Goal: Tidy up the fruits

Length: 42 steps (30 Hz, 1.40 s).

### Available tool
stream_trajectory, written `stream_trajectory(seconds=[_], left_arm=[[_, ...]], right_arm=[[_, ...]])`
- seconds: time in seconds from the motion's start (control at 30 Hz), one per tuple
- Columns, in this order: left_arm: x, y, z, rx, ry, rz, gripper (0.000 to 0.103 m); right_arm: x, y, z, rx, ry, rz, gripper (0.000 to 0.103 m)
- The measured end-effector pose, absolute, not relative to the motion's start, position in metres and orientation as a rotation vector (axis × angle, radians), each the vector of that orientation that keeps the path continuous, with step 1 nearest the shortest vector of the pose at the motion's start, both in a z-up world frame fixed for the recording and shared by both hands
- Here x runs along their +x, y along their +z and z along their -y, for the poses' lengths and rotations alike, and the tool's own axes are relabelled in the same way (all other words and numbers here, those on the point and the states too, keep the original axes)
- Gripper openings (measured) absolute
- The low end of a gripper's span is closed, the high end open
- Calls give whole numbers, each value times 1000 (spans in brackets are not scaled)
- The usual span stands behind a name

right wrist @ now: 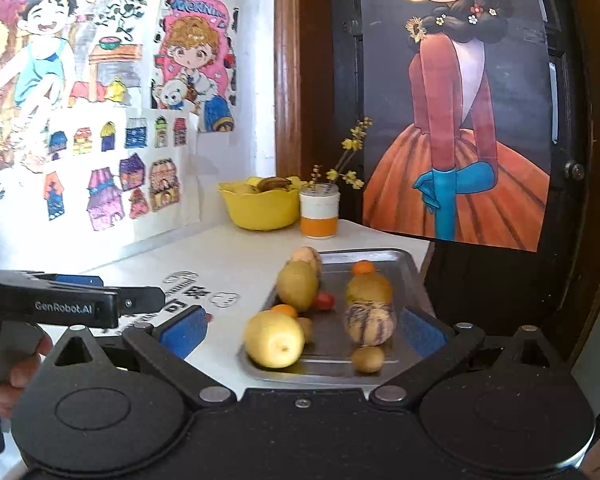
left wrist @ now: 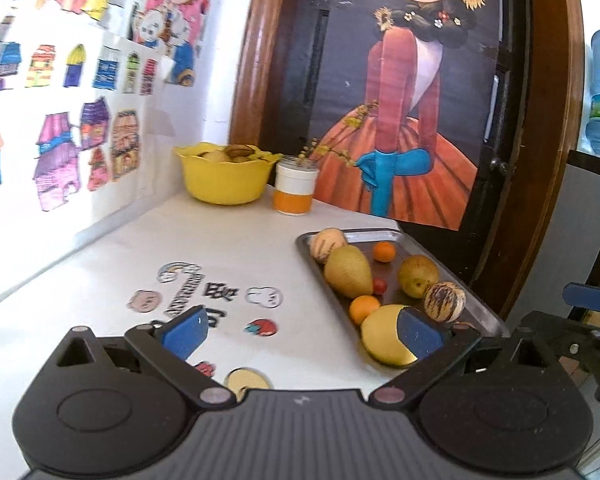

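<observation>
Both tongs are held open and empty. The fruits are gathered on the shallow grey metal tray (right wrist: 384, 256) at the right of the white worktop (left wrist: 220, 248). The round yellow fruit (right wrist: 275, 339) lies just ahead of the right tongs (right wrist: 300, 330) (the nearer ones, it is judged), left of centre; the left tongs (left wrist: 302, 330) hover beside the tray.

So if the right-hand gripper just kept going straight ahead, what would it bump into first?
Most likely the striped melon on the metal tray, which sits nearly centred between the open right gripper's blue pads. The small brown fruit lies nearer but lower; depth is uncertain.
</observation>
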<state>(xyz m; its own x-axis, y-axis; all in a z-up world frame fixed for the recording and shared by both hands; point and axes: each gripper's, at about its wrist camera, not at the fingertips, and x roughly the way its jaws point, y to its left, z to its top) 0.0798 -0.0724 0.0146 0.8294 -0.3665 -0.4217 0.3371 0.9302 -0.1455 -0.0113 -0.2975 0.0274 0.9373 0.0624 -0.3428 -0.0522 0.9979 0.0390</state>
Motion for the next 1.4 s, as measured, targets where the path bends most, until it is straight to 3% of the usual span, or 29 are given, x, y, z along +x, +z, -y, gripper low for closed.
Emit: stream_trajectory(seconds=[0.6, 1.4], left_arm=[[24, 7, 3, -120, -245, -458, 103], [-21, -22, -20, -61, -176, -425, 103]], right_arm=[[-61, 4, 234, 62, 21, -322, 102], [-90, -32, 202, 28, 8, -306, 102]])
